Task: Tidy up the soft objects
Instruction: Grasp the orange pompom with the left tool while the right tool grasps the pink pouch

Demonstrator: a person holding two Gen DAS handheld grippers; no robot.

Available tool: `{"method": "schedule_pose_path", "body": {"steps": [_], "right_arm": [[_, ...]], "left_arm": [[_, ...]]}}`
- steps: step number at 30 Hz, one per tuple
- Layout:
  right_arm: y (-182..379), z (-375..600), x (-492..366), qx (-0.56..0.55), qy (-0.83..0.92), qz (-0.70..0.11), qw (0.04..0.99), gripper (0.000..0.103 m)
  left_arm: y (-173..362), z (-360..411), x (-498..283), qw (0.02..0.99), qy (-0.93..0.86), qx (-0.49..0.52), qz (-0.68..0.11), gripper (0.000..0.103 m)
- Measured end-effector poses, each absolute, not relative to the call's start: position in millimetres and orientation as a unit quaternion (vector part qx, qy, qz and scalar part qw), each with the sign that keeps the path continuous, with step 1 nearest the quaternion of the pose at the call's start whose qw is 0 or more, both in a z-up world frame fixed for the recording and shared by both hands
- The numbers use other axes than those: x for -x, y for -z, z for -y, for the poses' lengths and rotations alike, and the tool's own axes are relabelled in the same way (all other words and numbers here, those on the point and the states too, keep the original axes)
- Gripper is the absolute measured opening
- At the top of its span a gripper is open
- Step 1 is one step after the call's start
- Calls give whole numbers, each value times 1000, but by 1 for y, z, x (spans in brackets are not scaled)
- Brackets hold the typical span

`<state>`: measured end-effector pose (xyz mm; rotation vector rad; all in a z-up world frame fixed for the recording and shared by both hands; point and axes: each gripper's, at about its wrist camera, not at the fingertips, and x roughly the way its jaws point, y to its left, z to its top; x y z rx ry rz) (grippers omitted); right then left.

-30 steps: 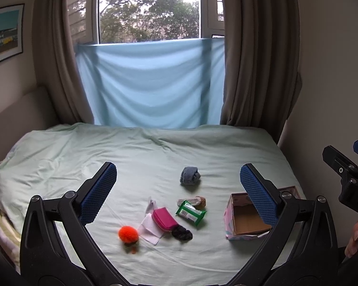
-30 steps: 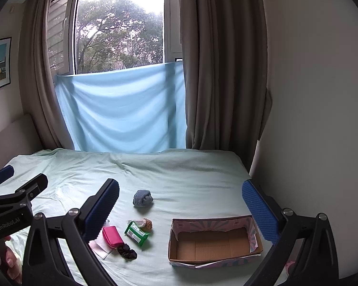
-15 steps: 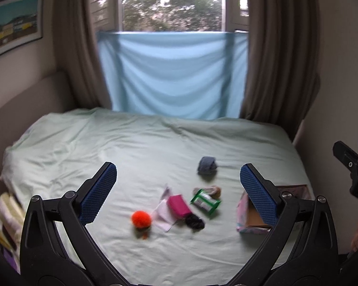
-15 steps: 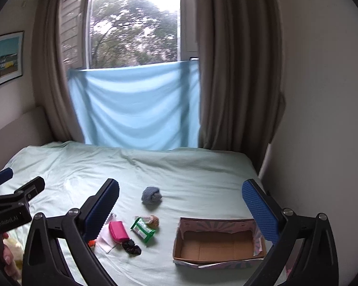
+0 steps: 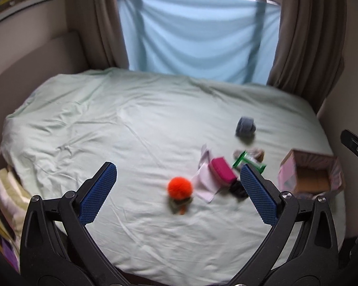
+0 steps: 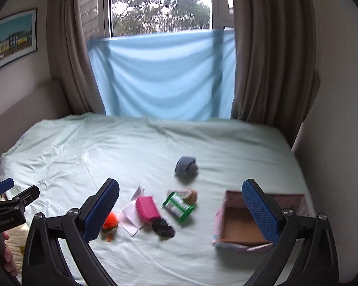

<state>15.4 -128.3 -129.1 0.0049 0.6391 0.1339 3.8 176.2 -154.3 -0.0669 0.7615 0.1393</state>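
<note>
On the pale green bed [image 5: 107, 124] lie an orange pompom [image 5: 180, 187], a pink pouch [image 5: 222, 172] on a white cloth [image 5: 204, 186], a black scrunchie [image 5: 237, 190], a green packet [image 5: 249, 163], a brown-beige soft item [image 5: 256, 153] and a grey-blue rolled sock [image 5: 245, 126]. An open cardboard box [image 5: 311, 178] stands at the right, empty inside [image 6: 241, 224]. My left gripper [image 5: 179, 190] hovers open above the near bed, with the pompom between its fingers in view. My right gripper [image 6: 181, 211] is open, high above the items.
Brown curtains [image 6: 269, 71] and a blue cloth [image 6: 162, 76] over the window back the bed. A wall runs close along the right [image 6: 341, 119]. A striped yellow pillow [image 5: 4, 202] lies off the bed's left edge. A person's hand [image 6: 2, 257] holds the other gripper.
Both cameras have moved forward and tilted down toward the bed, so the items and box look larger and nearer. The objects themselves have not moved. Both grippers stay open.
</note>
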Motion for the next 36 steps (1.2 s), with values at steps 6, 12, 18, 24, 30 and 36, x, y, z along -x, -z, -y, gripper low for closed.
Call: {"method": "schedule_pose_path", "body": {"steps": [6,12,18,24,30,36], "right_arm": [[189,84,-41,-21,-66,-352,933,103],[262,52,-88,-17,-118,-378,918,103],[347,35,-148,14,-154,-417,896,102],[409,21,-194,33,-215,-451,865,102],[448,18,-220,54,-244,-470,847,99],[463,17,-230,60,-273,-488,827,85]], "left_arm": [[217,-208,-37,913,-23,15,-406,102],[303,-208,-76,900,25,-6,-435,102],[392,-202,-111,884,58,4,-464,102],[454,-196,-135,879,54,-9,-474,101],[480,-199,-145,869,53,3,-492,90],[485,-199,-150,865,58,5,-499,68]]}}
